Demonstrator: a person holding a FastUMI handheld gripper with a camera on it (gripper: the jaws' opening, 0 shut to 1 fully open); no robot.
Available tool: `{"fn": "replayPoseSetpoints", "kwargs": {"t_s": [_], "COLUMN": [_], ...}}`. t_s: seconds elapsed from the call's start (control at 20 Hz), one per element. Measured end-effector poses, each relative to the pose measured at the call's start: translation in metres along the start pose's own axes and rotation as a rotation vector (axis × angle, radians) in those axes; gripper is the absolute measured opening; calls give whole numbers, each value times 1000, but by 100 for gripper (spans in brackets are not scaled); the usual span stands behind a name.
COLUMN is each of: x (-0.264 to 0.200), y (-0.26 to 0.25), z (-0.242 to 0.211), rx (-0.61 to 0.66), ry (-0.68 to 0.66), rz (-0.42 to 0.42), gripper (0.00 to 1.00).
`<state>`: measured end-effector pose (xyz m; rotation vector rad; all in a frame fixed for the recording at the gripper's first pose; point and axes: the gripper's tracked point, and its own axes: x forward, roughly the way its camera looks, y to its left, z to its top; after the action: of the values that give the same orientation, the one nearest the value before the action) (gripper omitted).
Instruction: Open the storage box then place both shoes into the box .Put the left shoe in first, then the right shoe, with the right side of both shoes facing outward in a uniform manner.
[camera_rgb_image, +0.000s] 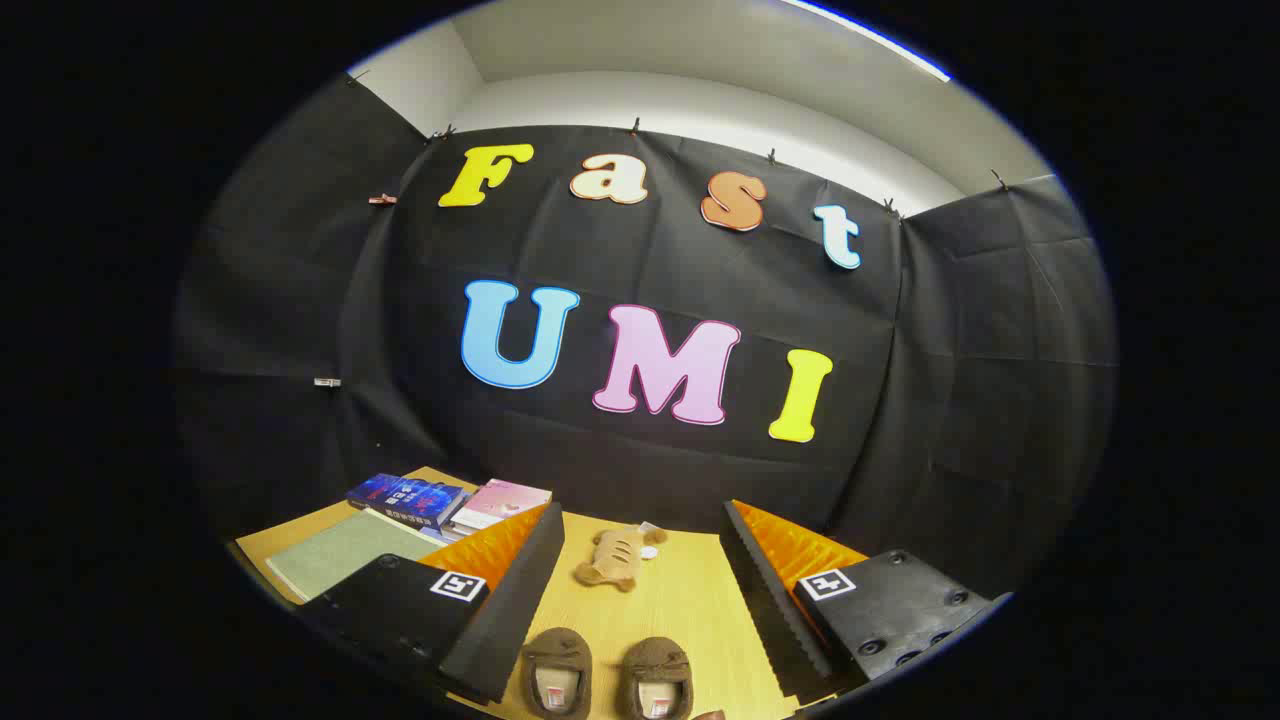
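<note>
Shoes: left shoe and right shoe sit side by side on the surface, between my claw fingers, which stand wide apart and hold nothing, probably framing the pair before any grasp. I cannot locate the storage box.

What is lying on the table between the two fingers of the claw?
In the gripper view, two brown shoes sit side by side between the open claw's fingers, with a small plush toy on the wooden table beyond them.
</note>
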<state>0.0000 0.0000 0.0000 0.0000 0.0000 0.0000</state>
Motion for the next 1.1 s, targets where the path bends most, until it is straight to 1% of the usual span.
{"fn": "replayPoseSetpoints", "kwargs": {"t_s": [0.5, 0.8, 1.0, 1.1], "x": [3, 7, 8, 11], "y": [-7, -7, -4, 1], "z": [-6, -11, -14, -19], "rx": [-6, -5, -9, -15], "ry": [18, 32, 42, 59], "rz": [-19, -15, 4, 32], "gripper": [97, 97, 97, 97]}}
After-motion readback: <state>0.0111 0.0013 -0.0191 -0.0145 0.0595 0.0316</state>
